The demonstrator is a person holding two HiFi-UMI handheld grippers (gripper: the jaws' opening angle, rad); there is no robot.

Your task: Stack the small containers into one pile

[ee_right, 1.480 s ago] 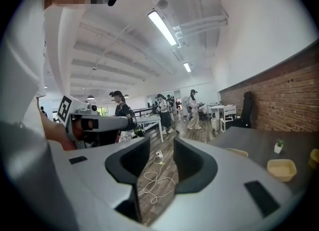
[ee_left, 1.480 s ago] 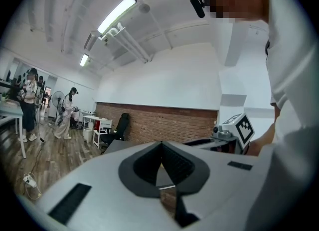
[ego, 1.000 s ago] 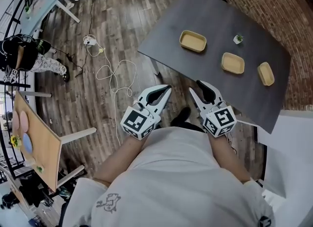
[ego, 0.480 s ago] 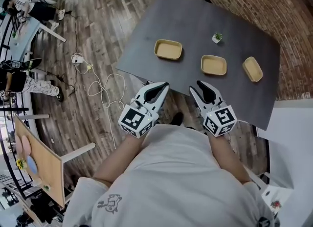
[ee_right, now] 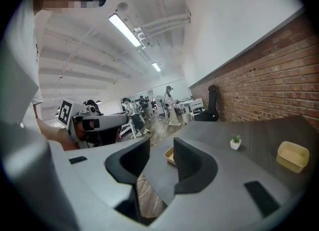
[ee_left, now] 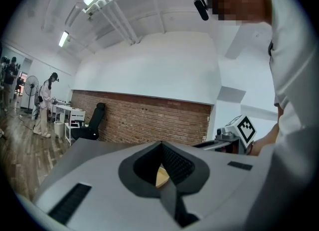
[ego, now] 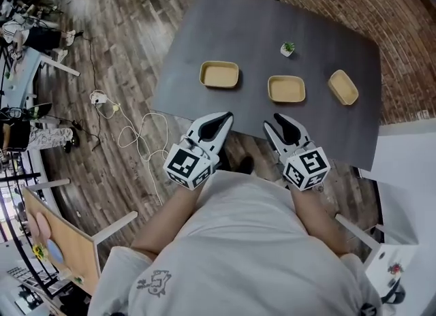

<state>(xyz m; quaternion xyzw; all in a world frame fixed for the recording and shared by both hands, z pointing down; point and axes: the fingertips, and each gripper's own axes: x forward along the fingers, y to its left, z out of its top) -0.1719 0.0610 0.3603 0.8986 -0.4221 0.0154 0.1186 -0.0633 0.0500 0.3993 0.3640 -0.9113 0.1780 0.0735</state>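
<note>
Nothing is stacked yet, and I judge I'm only at the approach. Both tongs hang close to my body, short of the table [ego: 238, 28] edge, touching nothing. My left tongs [ego: 227, 115] are clenched tip to tip on nothing; only a sliver of tan from a far-off tray shows through the hollow behind the tips. My right tongs [ego: 278, 118] are released, jaws apart, with bare table showing between them.

All three trays lie separately in a row ahead of the tongs, well apart from them. The left tray [ego: 219, 74] is ahead of my left tongs, the middle tray [ego: 286, 88] straight ahead of my right, and the right tray [ego: 343, 86] ahead and off to the right. A little plant [ego: 288, 49] stands beyond the middle tray.

Next I'd reach my right tongs forward and down to pinch a tray's rim. My left would have to open before it can take anything.
</note>
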